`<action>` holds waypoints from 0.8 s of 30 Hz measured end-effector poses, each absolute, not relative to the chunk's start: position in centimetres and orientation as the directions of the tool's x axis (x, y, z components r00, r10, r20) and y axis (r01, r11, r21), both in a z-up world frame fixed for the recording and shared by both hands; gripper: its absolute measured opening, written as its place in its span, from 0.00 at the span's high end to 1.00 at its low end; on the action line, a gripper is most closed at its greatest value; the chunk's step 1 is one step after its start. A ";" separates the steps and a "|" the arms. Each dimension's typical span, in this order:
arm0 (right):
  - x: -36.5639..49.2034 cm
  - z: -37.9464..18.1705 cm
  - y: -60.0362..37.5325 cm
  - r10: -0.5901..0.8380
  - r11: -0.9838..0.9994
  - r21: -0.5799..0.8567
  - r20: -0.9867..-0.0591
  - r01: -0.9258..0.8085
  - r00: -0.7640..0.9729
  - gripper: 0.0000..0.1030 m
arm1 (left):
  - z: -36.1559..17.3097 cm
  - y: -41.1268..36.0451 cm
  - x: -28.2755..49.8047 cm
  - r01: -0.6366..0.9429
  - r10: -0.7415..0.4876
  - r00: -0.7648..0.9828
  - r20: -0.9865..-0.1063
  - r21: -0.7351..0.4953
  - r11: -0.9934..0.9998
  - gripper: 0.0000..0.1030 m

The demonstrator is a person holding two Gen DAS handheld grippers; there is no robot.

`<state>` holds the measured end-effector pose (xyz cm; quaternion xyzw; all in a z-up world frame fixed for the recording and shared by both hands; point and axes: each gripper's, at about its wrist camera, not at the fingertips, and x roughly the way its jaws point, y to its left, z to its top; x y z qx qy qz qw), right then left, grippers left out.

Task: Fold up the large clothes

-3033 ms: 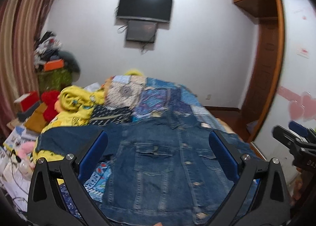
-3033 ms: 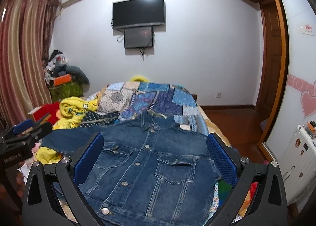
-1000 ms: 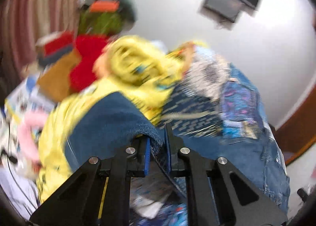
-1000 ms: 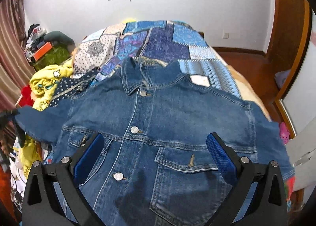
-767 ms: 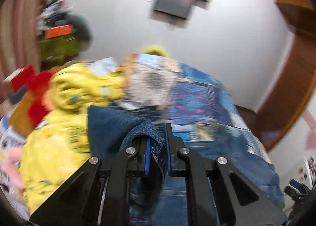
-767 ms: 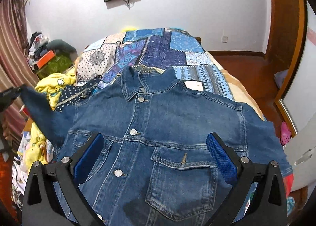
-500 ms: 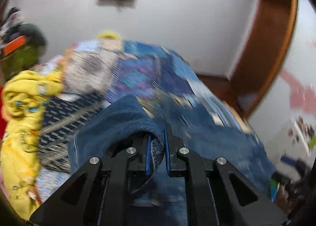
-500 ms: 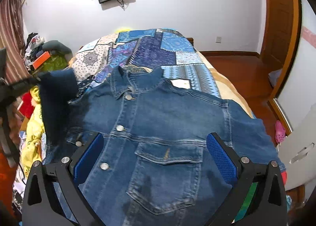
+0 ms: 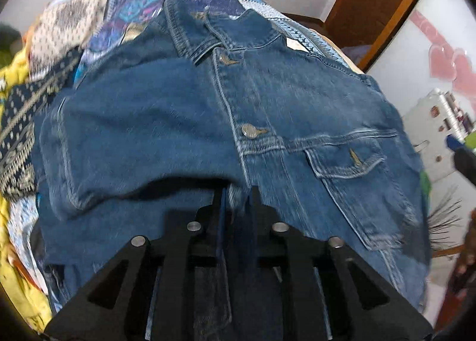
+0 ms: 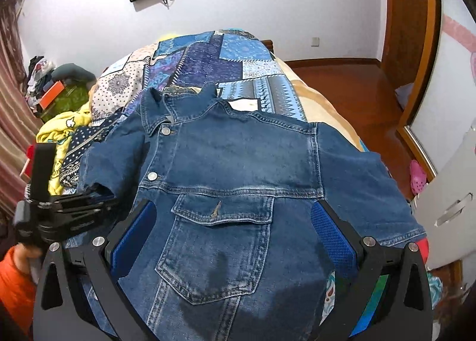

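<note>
The left tool [image 9: 236, 192], clamped on the denim jacket's [image 10: 238, 162] sleeve [image 9: 134, 138], had swung it from nine o'clock across the chest; the right tool [image 10: 233, 232] hovered wide open, empty.

The left claw [image 9: 236, 201] has a matte black frame with triangular cut-outs and four round silver screw heads across its linkage; thin dark-blue pads line the inner faces of its fingers [image 9: 218, 210]. The right claw [image 10: 232, 228] has the same black frame, with paired silver screws at each finger base and textured bright-blue pads [image 10: 334, 232]. At the lower left of the right wrist view, the person's hand [image 10: 28, 254] shows bare skin beside an orange sleeve [image 10: 12, 284].
</note>
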<state>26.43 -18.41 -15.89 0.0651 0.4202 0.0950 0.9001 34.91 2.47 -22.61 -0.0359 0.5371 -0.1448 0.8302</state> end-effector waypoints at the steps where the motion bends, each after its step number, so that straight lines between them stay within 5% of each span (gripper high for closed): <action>1: 26.5 -15.9 -18.4 0.228 0.973 0.200 -0.744 -0.117 0.627 0.00 | -21.9 3.0 34.4 0.189 -0.295 0.381 -0.876 -0.238 0.953 0.67; 3: 26.6 -15.9 -18.3 0.235 0.971 0.204 -0.744 -0.122 0.625 0.00 | -20.7 4.6 33.8 0.164 -0.305 0.419 -0.855 -0.258 0.952 0.42; 9: 27.2 -15.7 -17.1 0.243 0.970 0.194 -0.741 -0.148 0.626 0.00 | -17.9 11.3 32.6 0.022 -0.332 0.527 -0.782 -0.378 0.925 0.27; 24: 29.0 -18.2 -15.5 0.230 0.973 0.169 -0.785 -0.158 0.575 0.00 | -28.1 20.3 33.6 -0.300 -0.562 0.485 -0.670 -0.731 0.613 0.25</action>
